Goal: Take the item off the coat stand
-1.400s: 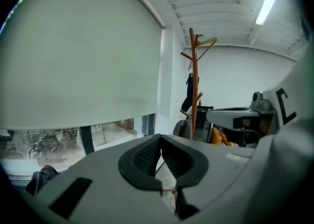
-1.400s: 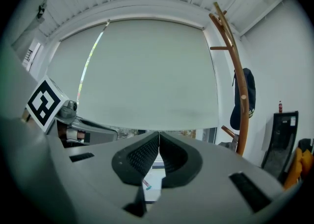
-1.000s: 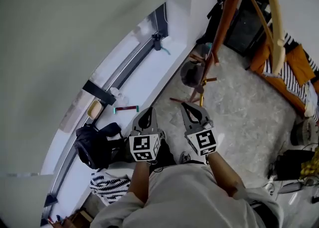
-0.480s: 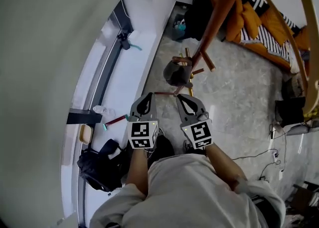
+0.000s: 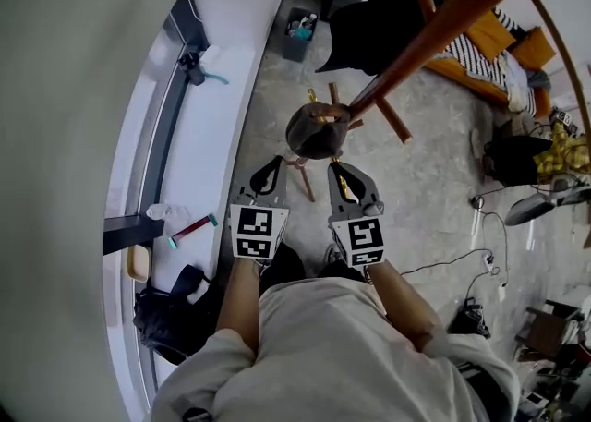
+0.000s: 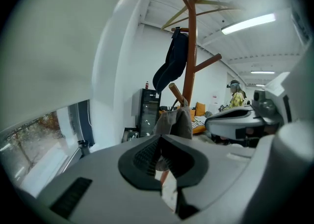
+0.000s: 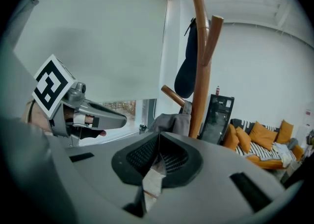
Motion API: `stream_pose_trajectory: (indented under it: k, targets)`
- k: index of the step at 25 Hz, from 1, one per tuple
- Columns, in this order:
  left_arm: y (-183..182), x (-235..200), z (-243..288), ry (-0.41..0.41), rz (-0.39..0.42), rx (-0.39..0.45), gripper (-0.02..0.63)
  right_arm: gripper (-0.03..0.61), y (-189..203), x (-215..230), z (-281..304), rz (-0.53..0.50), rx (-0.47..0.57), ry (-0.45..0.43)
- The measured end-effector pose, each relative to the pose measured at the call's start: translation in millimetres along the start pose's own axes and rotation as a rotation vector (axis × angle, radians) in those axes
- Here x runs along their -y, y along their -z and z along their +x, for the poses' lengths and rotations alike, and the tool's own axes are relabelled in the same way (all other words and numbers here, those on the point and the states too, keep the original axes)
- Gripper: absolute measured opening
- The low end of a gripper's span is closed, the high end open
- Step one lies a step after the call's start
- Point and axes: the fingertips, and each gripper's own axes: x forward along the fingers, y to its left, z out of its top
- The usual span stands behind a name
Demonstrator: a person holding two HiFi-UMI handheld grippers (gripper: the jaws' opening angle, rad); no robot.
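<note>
We see a speckled grey floor (image 5: 425, 189), a white sill (image 5: 211, 129) below the window (image 6: 32, 142), a black cabinet (image 6: 147, 111), an orange sofa (image 7: 259, 137) and a lit ceiling strip (image 6: 248, 23).

A grey cloth hat (image 5: 317, 131) is draped over a low peg of the brown wooden coat stand (image 5: 443, 40); its crown is rounded and slumped, the fabric creased; in the head view it sits at 12 o'clock from centre; the stand's pole runs off toward 2 o'clock, with bare pegs branching beside the hat.
</note>
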Motion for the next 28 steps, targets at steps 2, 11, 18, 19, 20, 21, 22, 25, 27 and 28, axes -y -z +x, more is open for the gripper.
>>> stream_pose_trajectory:
  k: [2,11,18,19,20,21,22,25,27,28]
  targets:
    - [1,-2,8,0.04,0.009,-0.006,0.011,0.006,2,3,6,0.01,-0.016,0.03]
    - [5,-4,43,0.147,0.081,-0.046,0.1,0.05,16,17,24,0.065,-0.087,0.107]
    - [23,1,76,0.236,0.172,-0.131,0.226,0.144,31,29,41,0.08,-0.155,0.14]
    - [27,1,81,0.242,0.18,-0.135,0.232,0.15,34,31,43,0.085,-0.166,0.146]
    - [31,0,86,0.248,0.186,-0.139,0.232,0.153,36,33,44,0.094,-0.175,0.152]
    - [33,-1,91,0.252,0.194,-0.148,0.232,0.156,38,36,46,0.102,-0.182,0.158]
    - [36,-1,94,0.258,0.204,-0.162,0.232,0.158,39,37,48,0.109,-0.186,0.162]
    - [43,2,103,0.281,0.235,-0.209,0.232,0.159,41,38,55,0.115,-0.195,0.155]
    - [44,5,106,0.286,0.237,-0.218,0.23,0.159,42,38,60,0.116,-0.201,0.149]
    - [43,5,106,0.28,0.234,-0.217,0.228,0.158,42,38,62,0.114,-0.203,0.149]
